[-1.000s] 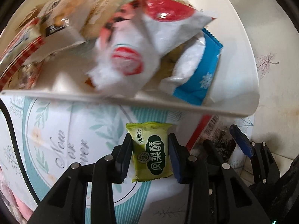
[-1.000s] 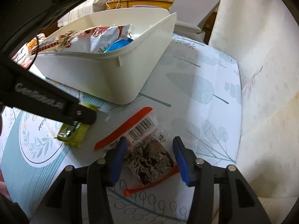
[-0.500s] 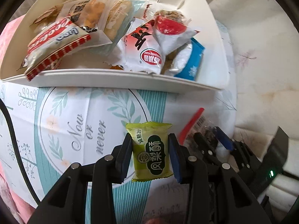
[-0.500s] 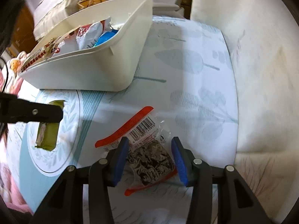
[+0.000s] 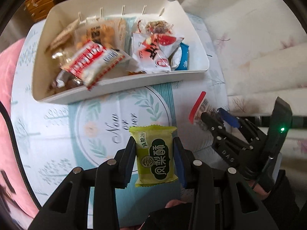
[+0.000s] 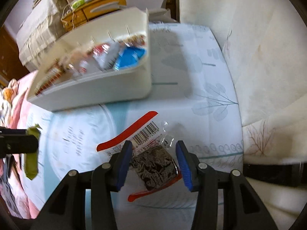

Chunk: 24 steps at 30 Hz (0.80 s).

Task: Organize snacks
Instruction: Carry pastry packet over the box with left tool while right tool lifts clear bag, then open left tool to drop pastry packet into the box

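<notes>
My left gripper (image 5: 154, 159) is shut on a green snack packet (image 5: 156, 155) and holds it above the printed cloth; the packet also shows at the left of the right wrist view (image 6: 31, 153). A white bin (image 5: 119, 87) with several snack bags stands beyond it; it also shows in the right wrist view (image 6: 99, 94). My right gripper (image 6: 154, 162) has its jaws on both sides of a clear red-edged packet of dark snack (image 6: 151, 159); whether they grip it is not clear. The right gripper also shows in the left wrist view (image 5: 216, 118).
A pale floral curtain or cushion (image 6: 259, 57) borders the cloth on the right. Pink bedding (image 5: 7, 80) lies at the left. A wooden cabinet (image 6: 96, 5) and cluttered furniture stand behind the bin.
Both grippers have pulled back and up from the bin, which now looks smaller and farther. The green packet stays in the left jaws; the red-edged packet stays between the right jaws.
</notes>
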Tool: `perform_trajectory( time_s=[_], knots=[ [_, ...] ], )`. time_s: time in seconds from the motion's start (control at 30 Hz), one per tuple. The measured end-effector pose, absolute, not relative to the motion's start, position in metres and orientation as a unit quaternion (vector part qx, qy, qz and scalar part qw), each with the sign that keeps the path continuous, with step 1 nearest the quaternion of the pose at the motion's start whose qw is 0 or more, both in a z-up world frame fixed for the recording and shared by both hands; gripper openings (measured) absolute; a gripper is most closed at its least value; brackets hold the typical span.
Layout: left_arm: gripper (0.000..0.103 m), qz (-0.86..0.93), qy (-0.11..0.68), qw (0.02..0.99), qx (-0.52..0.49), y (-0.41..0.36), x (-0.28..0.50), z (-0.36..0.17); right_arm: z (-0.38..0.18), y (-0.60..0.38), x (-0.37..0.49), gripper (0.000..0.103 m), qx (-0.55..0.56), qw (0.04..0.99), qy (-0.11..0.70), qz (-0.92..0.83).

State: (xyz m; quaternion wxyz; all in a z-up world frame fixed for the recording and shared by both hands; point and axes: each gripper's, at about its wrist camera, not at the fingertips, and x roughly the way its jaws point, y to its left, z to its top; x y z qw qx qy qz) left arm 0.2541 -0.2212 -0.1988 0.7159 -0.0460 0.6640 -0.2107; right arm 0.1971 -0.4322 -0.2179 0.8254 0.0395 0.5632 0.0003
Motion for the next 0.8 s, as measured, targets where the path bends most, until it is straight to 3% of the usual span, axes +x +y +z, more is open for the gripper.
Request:
perform_trajectory(
  time_s=[0.37, 0.4, 0.47, 0.8],
  knots=[
    [0.036, -0.257, 0.605, 0.752, -0.041, -0.142, 0.300, -0.157, -0.153, -0.370, 0.213, 0.047, 0.079, 0.861, 0.503, -0.012],
    [0.036, -0.256, 0.602, 0.755, -0.043, -0.139, 0.305, -0.155, -0.150, -0.366, 0.217, 0.037, 0.081, 0.862, 0.501, -0.011],
    [0.036, -0.259, 0.594, 0.760, -0.049, -0.130, 0.318, -0.153, -0.141, -0.357, 0.228, 0.001, 0.086, 0.865, 0.495, -0.004],
    [0.036, -0.292, 0.539, 0.785, -0.091, -0.119, 0.369, -0.145, -0.120, -0.343, 0.273, 0.002, 0.091, 0.871, 0.482, -0.026]
  ],
)
